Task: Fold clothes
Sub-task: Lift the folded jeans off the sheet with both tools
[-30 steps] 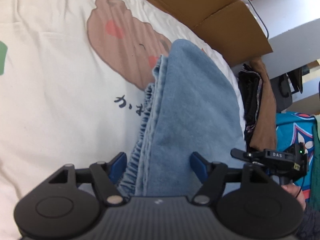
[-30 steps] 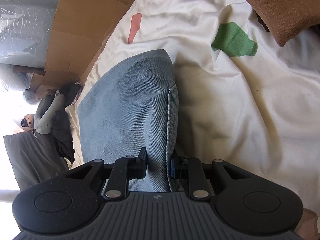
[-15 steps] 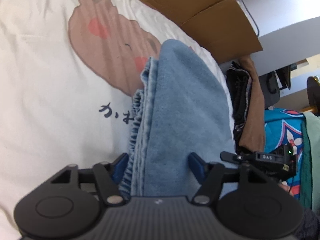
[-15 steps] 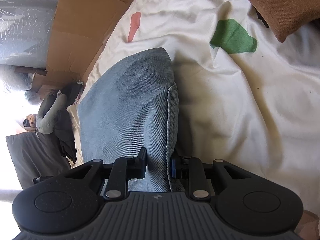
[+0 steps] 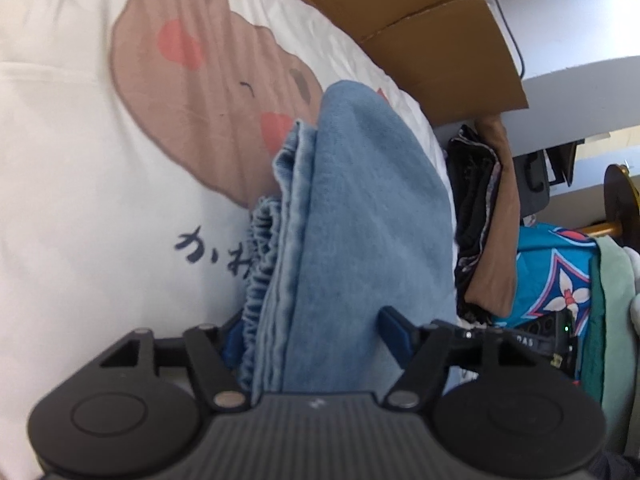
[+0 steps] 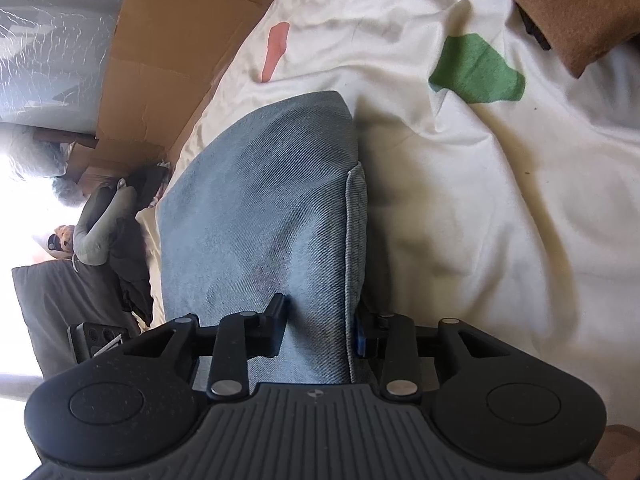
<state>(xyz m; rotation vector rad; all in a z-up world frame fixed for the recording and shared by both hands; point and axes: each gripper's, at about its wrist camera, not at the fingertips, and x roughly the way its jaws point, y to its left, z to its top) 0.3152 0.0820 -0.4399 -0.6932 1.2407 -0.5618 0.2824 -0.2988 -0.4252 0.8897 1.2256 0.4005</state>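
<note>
The left hand-held gripper (image 5: pixel 312 334) has its jaws opening around the folded blue denim garment (image 5: pixel 360 216), whose gathered waistband edge lies against the left blue pad while the right pad stands just beside the cloth's other side. The right hand-held gripper (image 6: pixel 320 320) has its jaws opening too, the denim's seamed edge between them with both pads touching the fabric. The garment lies on a cream bedsheet (image 6: pixel 480 200) printed with a brown cartoon figure (image 5: pixel 192 92) and a green patch (image 6: pixel 476 68), with cardboard boxes (image 5: pixel 432 28) beyond the bed's far edge.
</note>
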